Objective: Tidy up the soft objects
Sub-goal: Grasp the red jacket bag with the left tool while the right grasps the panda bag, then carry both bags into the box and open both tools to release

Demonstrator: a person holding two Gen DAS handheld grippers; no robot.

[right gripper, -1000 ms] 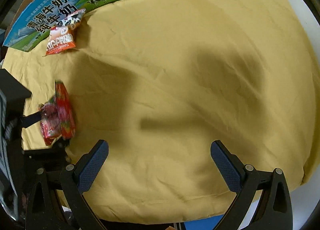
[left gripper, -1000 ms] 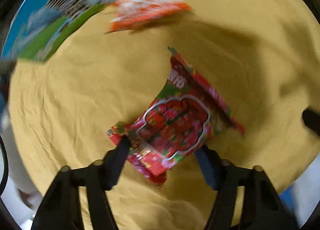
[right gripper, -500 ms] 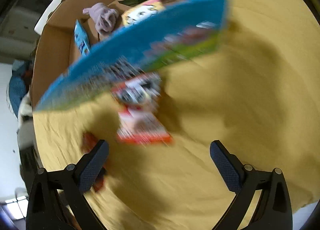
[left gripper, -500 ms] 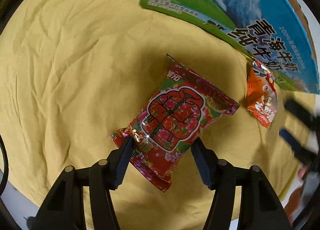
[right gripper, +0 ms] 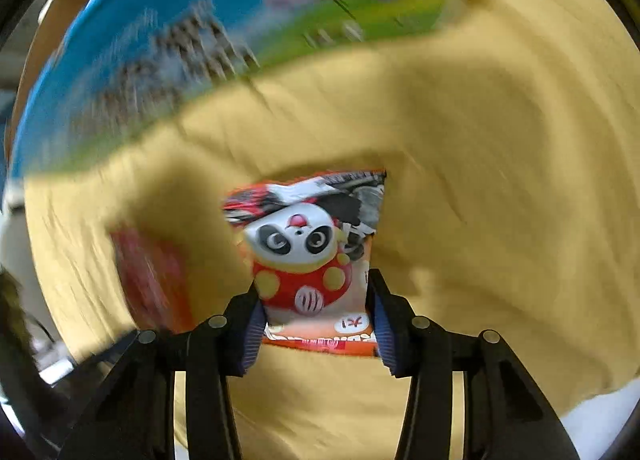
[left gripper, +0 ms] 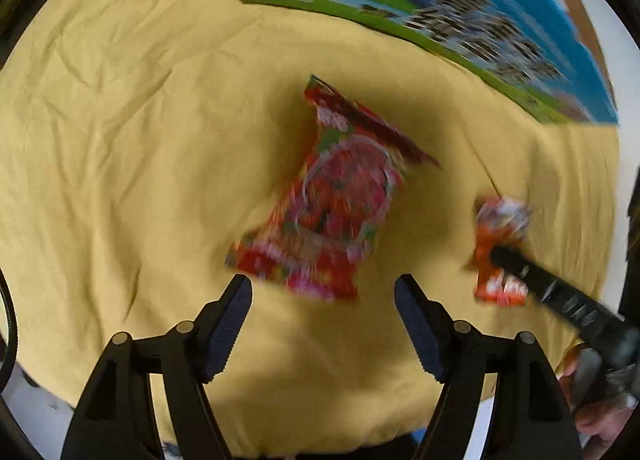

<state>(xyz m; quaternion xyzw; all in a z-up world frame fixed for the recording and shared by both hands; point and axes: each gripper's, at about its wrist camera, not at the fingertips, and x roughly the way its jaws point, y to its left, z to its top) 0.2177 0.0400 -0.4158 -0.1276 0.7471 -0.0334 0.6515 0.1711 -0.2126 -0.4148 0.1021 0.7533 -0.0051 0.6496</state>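
Note:
A red floral snack bag [left gripper: 332, 207] lies on the yellow cloth just beyond my open left gripper [left gripper: 323, 292], not touching its fingers. An orange panda snack bag [right gripper: 316, 260] sits between the fingers of my right gripper [right gripper: 316, 320], which has closed in on its lower edges. In the left wrist view the panda bag [left gripper: 500, 244] lies right of the red bag with a right finger [left gripper: 532, 272] across it. The red bag shows blurred at the left in the right wrist view [right gripper: 148, 276].
A blue and green milk carton box [left gripper: 420, 3] stands at the back of the yellow cloth [left gripper: 120, 139]; it also fills the top of the right wrist view [right gripper: 180, 39]. The cloth's edge and a white surface show at lower right [right gripper: 600, 412].
My left gripper let go of the red bag and drew back, jaws wider. My right gripper swung to the panda bag and narrowed its jaws around it.

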